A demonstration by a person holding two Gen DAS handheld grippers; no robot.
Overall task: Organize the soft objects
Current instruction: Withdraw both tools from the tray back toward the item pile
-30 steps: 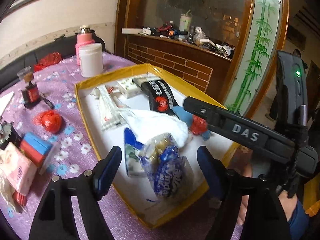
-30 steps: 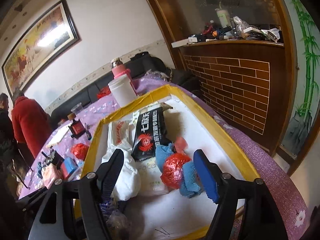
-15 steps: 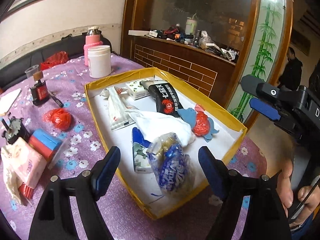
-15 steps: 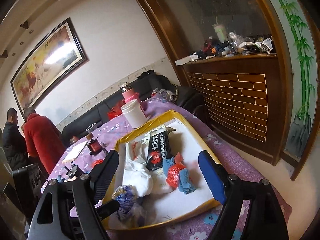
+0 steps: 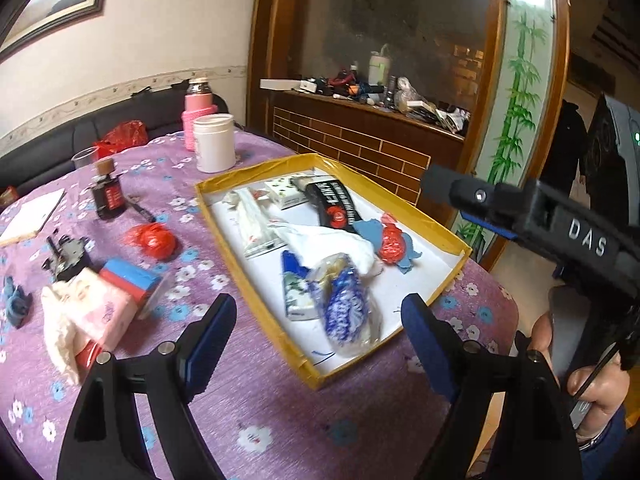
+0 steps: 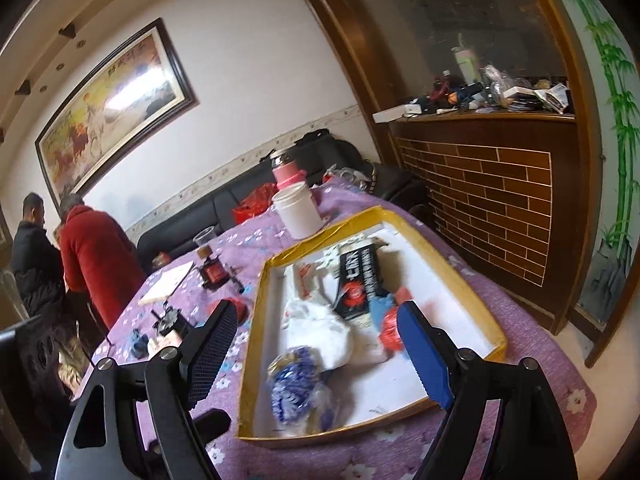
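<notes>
1. Two tools hang over the near end of the counter [image 5: 280,420], both empty. The left tool [image 5: 318,334] has just been spreading its jaws with nothing between them, and the right tool [image 6: 316,346] stands released too, its jaws clear of everything.
2. Soft goods mostly sit in the yellow-edged tray [image 5: 256,268]: a crinkly blue-and-white bag [image 5: 346,312] at the near end, a white crumpled cloth [image 5: 332,240] mid-tray, a red bundle on blue cloth [image 5: 390,242] to the right.
3. Left of the tray, out on the purple floral cover, lie a pink tissue pack [image 5: 96,312], a red plastic wad [image 5: 154,240] and a small blue rag [image 5: 16,306].
4. Handling, I'd judge: all light and squashy. The tissue pack looks slick, so pinch across its middle; the wad and rag will crush, so grab the bulk.
</notes>
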